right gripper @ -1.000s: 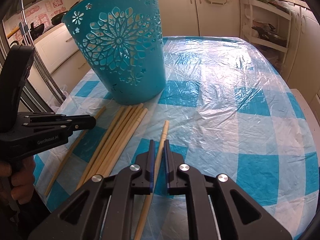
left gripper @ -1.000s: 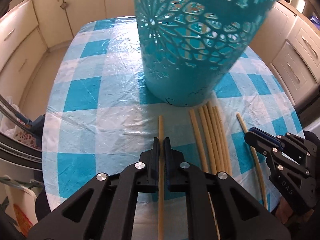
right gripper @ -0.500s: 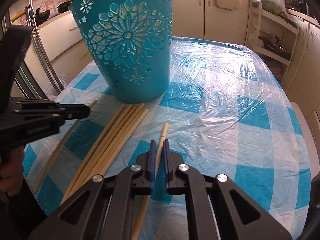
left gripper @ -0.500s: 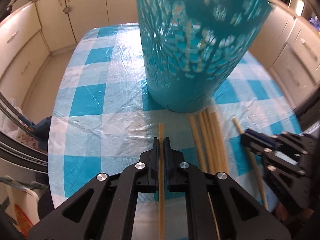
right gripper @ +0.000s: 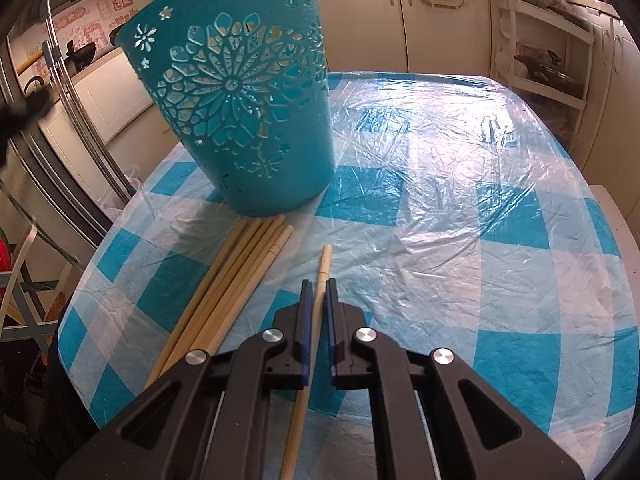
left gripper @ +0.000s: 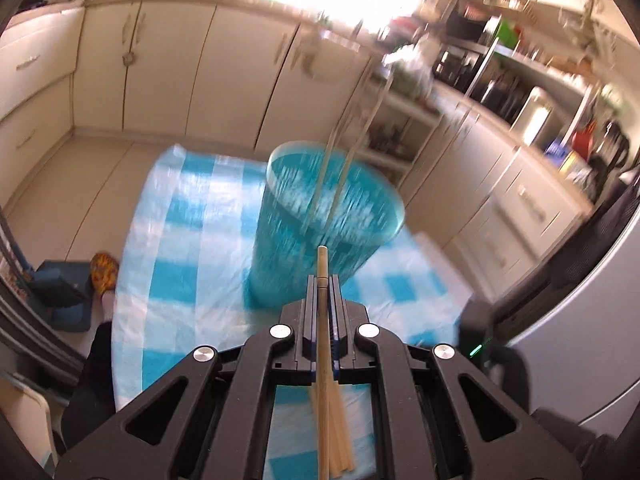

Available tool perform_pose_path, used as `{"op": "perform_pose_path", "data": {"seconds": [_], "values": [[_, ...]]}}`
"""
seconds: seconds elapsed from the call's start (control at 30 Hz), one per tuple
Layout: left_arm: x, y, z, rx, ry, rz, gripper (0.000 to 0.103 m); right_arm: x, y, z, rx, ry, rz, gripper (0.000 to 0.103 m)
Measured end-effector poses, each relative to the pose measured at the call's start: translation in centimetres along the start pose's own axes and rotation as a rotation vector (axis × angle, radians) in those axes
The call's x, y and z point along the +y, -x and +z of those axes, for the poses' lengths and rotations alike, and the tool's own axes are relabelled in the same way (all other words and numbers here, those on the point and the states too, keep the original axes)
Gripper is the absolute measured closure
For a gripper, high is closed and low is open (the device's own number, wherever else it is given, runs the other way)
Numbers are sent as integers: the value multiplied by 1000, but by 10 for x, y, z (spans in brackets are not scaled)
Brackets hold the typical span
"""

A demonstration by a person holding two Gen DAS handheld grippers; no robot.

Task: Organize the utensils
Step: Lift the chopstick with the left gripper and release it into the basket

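A teal cut-out basket [right gripper: 248, 120] stands on the blue-and-white checked table [right gripper: 460, 208]. My left gripper [left gripper: 322, 284] is shut on a long wooden chopstick [left gripper: 322, 268] and hangs high above the table, with the blurred basket [left gripper: 324, 224] ahead and below; thin sticks rise from the basket's mouth. My right gripper [right gripper: 317, 286] sits low over the table, shut on another chopstick [right gripper: 323, 266] whose tip points toward the basket. Several more chopsticks [right gripper: 236, 276] lie in a bundle left of it.
Cream kitchen cabinets [left gripper: 168, 68] and a cluttered counter [left gripper: 540, 108] ring the table. A white shelf rack [right gripper: 540, 48] stands at the far right. Metal rails [right gripper: 68, 92] and a bag hang off the table's left edge.
My left gripper has lifted its chopstick well off the table and tilted up, so the basket's rim now shows below. It has left the right wrist view. The right gripper stayed put.
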State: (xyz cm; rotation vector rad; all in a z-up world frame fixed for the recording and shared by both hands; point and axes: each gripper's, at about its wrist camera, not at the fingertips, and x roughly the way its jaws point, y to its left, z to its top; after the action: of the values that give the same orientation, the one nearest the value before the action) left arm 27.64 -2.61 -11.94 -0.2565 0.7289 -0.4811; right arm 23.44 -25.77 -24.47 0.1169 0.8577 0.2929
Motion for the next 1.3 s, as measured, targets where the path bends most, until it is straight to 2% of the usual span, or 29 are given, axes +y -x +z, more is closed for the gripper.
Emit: {"op": "perform_pose_path", "data": {"seconds": [0.17, 0.4, 0.7, 0.87, 1.1, 1.3], "values": [[-19, 23, 39, -167, -7, -1, 98, 0, 0, 0, 0, -1, 1, 96], [-38, 12, 102, -354, 16, 28, 98, -4, 0, 1, -2, -26, 25, 96], [-42, -37, 144, -462, 20, 166, 98, -13, 0, 1, -1, -69, 75, 96], [-37, -64, 144, -453, 15, 218, 98, -16, 0, 1, 0, -84, 92, 96], [-36, -89, 116, -376, -37, 266, 98, -17, 1, 1, 0, -84, 94, 96], [-31, -91, 94, -318, -72, 294, 97, -16, 1, 1, -1, -70, 80, 96]]}}
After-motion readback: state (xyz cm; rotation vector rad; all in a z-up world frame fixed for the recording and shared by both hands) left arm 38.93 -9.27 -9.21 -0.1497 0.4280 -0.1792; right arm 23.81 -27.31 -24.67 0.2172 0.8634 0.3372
